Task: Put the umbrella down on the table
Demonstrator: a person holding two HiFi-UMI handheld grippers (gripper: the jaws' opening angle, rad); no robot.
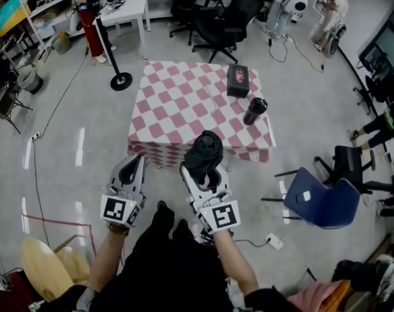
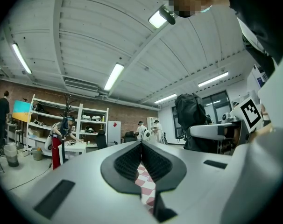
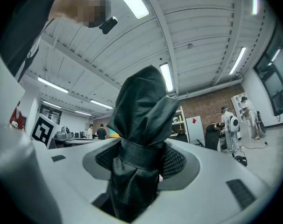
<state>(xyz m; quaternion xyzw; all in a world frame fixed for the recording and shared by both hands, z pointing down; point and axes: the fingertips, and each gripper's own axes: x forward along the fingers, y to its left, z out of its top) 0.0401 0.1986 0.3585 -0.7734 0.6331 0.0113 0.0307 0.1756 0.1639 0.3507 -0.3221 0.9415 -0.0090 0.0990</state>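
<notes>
A folded black umbrella (image 1: 205, 153) stands upright in my right gripper (image 1: 198, 171), which is shut on it just in front of the near edge of the table. In the right gripper view the umbrella (image 3: 140, 148) fills the middle, its strapped waist pinched between the black pads (image 3: 175, 162). My left gripper (image 1: 137, 164) hangs beside it to the left, shut with nothing in it; its pads (image 2: 128, 162) meet in the left gripper view. The table (image 1: 177, 109) has a red-and-white checked cloth and lies ahead of both grippers.
A dark tissue box (image 1: 237, 80) and a black tumbler (image 1: 254, 111) stand on the table's right side. A blue chair (image 1: 320, 202) is to the right, black office chairs (image 1: 216, 25) are beyond the table, and a round-based stand (image 1: 121, 80) is at its far left. People work at the white shelves (image 2: 71, 125).
</notes>
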